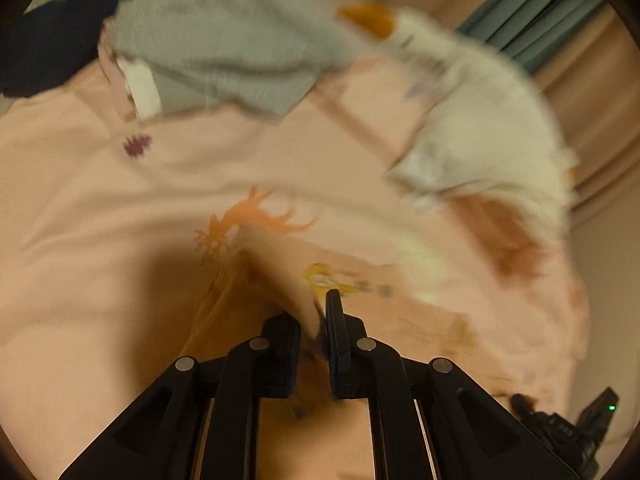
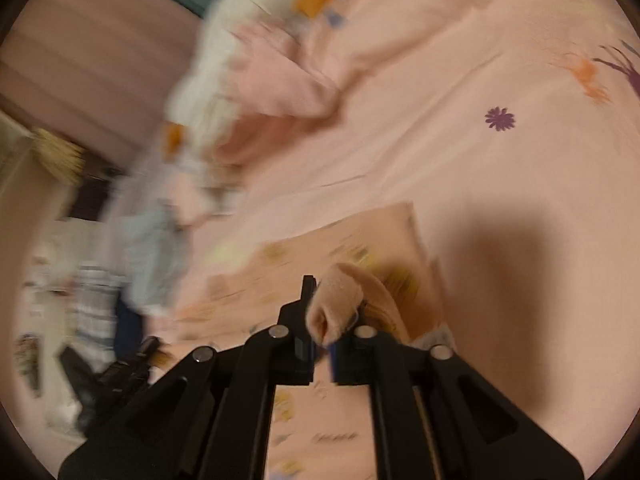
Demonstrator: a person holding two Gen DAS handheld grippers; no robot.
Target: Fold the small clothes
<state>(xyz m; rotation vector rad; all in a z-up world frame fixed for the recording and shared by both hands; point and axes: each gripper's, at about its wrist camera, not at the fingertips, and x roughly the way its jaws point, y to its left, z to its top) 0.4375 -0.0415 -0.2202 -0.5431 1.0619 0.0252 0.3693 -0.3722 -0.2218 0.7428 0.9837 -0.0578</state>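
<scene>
I pinch the peach garment [image 1: 288, 276] in both my left gripper [image 1: 316, 320] and right gripper [image 2: 320, 320], lifting its edge at frame bottom to fold over.

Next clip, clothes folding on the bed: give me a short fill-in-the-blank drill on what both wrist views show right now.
1. The left hand-held gripper is shut on a small ____-coloured printed garment.
2. The right hand-held gripper pinches a bunched ____ of that garment.
3. The bedsheet carries a purple ____ print.
4. A ____ folded garment lies beyond the left gripper.

Missing words: peach; fold; flower; grey
</scene>
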